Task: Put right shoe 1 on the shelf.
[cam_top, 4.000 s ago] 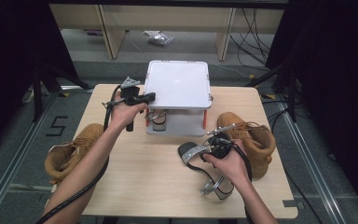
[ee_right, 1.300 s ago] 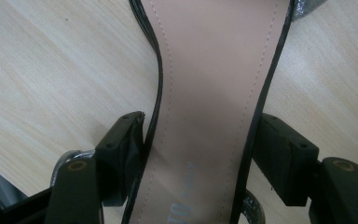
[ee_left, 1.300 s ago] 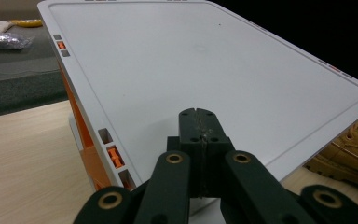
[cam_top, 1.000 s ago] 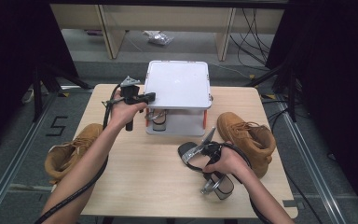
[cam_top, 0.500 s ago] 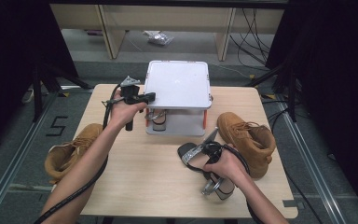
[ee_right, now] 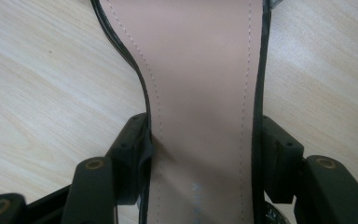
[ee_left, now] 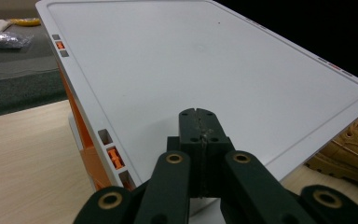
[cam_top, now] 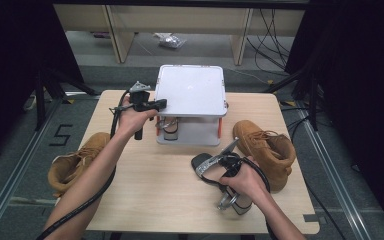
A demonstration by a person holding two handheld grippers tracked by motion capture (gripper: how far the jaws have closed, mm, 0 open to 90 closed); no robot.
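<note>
My right gripper (ee_right: 200, 154) has just been closing and now clamps the high-heeled sandal (cam_top: 215, 167) across its insole at the table's near right, while my closed, empty left gripper (ee_left: 199, 122) steadies the white rack (cam_top: 192, 90)

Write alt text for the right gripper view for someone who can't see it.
The right claw is closed on the narrow waist of a high-heeled sandal, its two black jaws pressing the black edges on either side. The sandal's tan, stitched insole faces the camera and runs up out of frame, over a light wooden table.
</note>
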